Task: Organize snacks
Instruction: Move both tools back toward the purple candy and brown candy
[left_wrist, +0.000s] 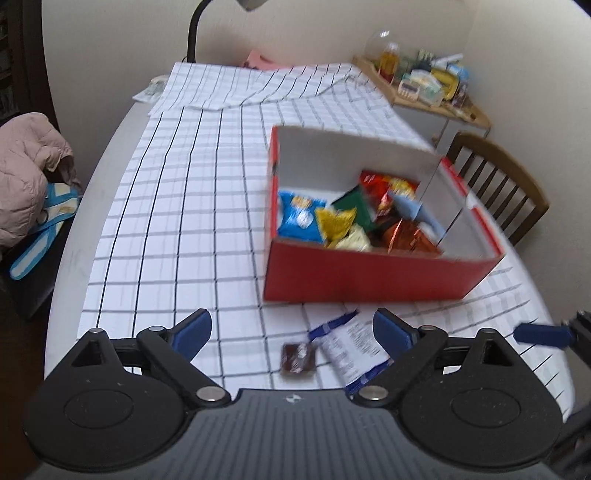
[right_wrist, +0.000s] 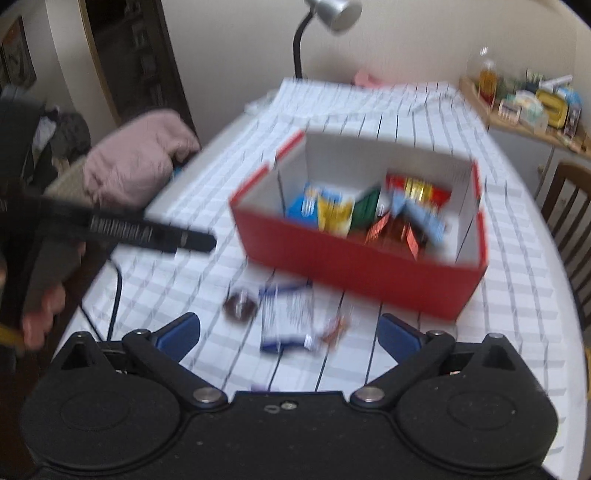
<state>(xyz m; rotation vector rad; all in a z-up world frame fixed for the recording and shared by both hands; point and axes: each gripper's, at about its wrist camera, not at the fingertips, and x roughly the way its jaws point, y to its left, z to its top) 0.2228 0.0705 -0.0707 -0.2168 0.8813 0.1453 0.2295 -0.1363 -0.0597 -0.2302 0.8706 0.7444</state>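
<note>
Left wrist view: we've got the left gripper (left_wrist: 291, 328) hanging low over the tabletop (left_wrist: 110, 155), fingers spread wide with nothing between them. Looks parked right above the loose snacks, so we'd guess it's lining up for a pick.

Red box (left_wrist: 369, 275): sits on the checked cloth (left_wrist: 177, 206) just past the loose stuff, open top facing up. That's obviously the drop-off spot, which is why it's kept within easy reach of both grippers.

Inside the box: a pile of packets in the bigger compartment, blue bag (left_wrist: 297, 218), yellow bag (left_wrist: 334, 221), plus red, green and orange ones. A white divider (left_wrist: 448, 210) walls off a narrow side section that looks bare to us.

Still outside: a small brown square snack (left_wrist: 298, 360) and a white-and-blue packet (left_wrist: 351, 349) lying flat, just beside each other, in front of the box. The right wrist view also shows a little orange-ish wrapper (right_wrist: 334, 328) next to them, too blurry to name.

Right gripper (right_wrist: 288, 332): fingers also wide apart, holding nothing, hovering over the same leftovers.

Progress: we reckon mostly done, only these stragglers left.

Watch out: both grippers crowd one patch, so they could bump.
</note>
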